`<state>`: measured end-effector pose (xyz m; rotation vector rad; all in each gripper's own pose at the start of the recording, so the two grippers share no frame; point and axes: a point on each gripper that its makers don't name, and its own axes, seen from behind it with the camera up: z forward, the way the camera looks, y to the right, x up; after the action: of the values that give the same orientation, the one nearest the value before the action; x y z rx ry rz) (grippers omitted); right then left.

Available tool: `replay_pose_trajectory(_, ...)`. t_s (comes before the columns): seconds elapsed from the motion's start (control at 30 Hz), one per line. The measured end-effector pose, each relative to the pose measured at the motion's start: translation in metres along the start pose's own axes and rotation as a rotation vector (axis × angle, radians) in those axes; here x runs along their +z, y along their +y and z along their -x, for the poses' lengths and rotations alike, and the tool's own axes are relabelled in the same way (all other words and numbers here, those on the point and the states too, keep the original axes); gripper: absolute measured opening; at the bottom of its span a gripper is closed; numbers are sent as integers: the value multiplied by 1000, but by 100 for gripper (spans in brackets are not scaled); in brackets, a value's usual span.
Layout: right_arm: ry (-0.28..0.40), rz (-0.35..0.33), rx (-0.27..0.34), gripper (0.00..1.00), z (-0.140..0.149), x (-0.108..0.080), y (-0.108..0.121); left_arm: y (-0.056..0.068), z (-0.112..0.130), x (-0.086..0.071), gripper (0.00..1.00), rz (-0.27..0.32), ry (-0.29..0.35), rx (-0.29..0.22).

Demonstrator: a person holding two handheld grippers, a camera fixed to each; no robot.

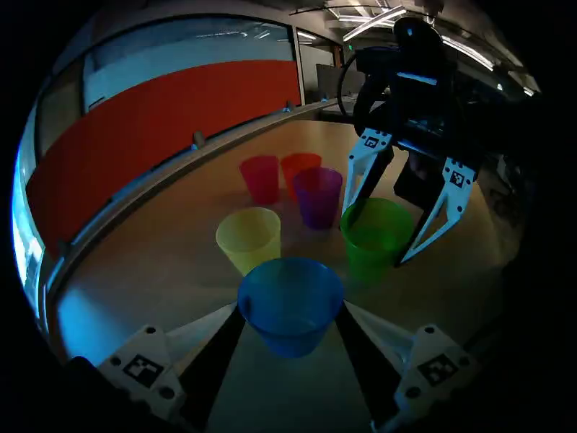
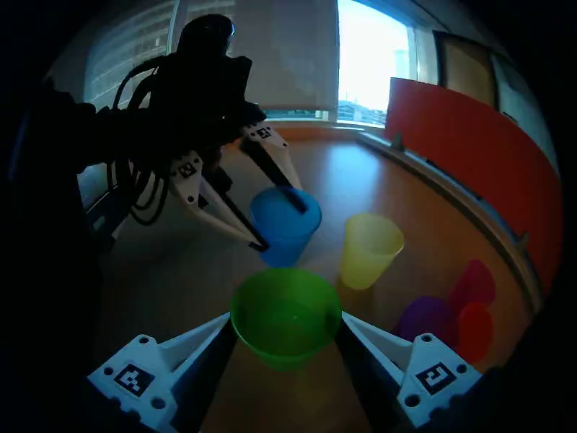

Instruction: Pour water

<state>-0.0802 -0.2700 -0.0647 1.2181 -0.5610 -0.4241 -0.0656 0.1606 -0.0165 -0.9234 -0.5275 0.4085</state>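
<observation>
A wooden table (image 1: 166, 252) curves along a red partition (image 1: 159, 123) on its left; the right gripper view shows a bright window (image 2: 368, 58) at the far end. In the left gripper view, a yellow cup (image 1: 249, 237) stands at 11 o'clock from the blue cup (image 1: 291, 289). The blue cup is upright, mouth up and long axis vertical, gripped by the left claw (image 1: 291, 310). A pink cup (image 1: 260, 177), an orange cup (image 1: 299, 164) and a purple cup (image 1: 317, 195) cluster at 12 o'clock. At 2 o'clock the green cup (image 1: 375, 234), also upright, is grasped by the right claw (image 2: 286, 317).
</observation>
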Motion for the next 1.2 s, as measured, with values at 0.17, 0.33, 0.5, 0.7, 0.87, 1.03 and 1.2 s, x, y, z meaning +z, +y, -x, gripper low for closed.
replay_pose_trajectory(0.17, -10, 4, 0, 90, 3, 2, 1, -1, 2, 3, 86, 6, -1, -13)
replay_pose_trajectory(0.33, -13, 5, 3, 90, 6, 4, 1, -4, 4, 6, 85, 2, -3, -16)
replay_pose_trajectory(0.5, -20, 3, 2, 90, 8, 6, 1, -2, 9, 10, 86, 2, -13, -6)
replay_pose_trajectory(0.7, -20, 5, 4, 90, 9, 7, 1, -1, 10, 13, 86, 1, -16, 7)
replay_pose_trajectory(0.87, -24, 9, 5, 90, 11, 6, 1, -2, 12, 13, 86, 2, -19, -5)
replay_pose_trajectory(1.03, -27, 11, 7, 90, 13, 5, 1, -3, 18, 11, 86, -1, -26, -10)
replay_pose_trajectory(1.2, -27, 12, 13, 90, 13, 4, 1, -2, 23, 10, 86, -3, -36, -9)
